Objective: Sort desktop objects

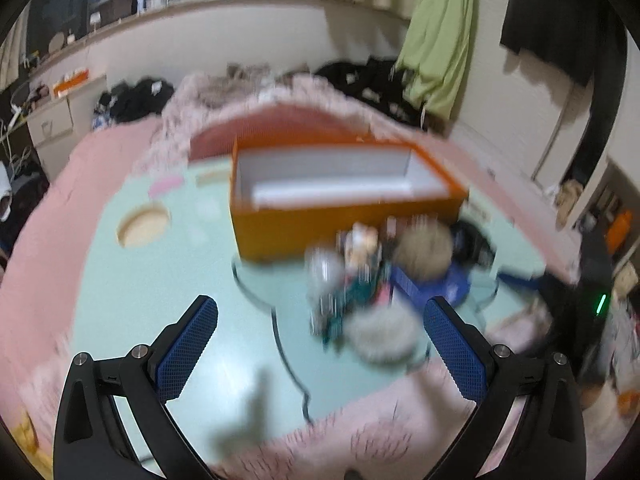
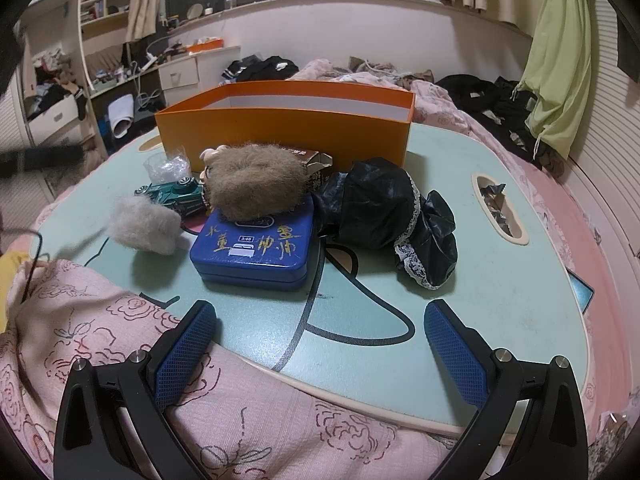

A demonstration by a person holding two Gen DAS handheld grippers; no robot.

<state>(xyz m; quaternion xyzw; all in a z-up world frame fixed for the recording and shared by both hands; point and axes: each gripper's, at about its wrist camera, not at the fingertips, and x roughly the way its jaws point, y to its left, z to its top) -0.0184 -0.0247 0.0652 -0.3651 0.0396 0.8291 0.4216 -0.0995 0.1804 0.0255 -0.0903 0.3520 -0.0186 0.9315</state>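
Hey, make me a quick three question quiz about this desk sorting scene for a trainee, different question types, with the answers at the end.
1. True or false: the orange box already holds sorted items.
2. What rests on top of the blue tin?
A. green toy car
B. brown furry pouf
C. black lace fabric
3. Fill in: both the left gripper and the right gripper are ____.

Key
1. False: the part of its inside that shows is empty.
2. B, the brown furry pouf.
3. Open, holding nothing.

Glossy blue tin (image 2: 250,250), fuzzy brown fur ball (image 2: 256,186), crinkled shiny black plastic bag (image 2: 384,208), matt orange cardboard box (image 2: 286,128).
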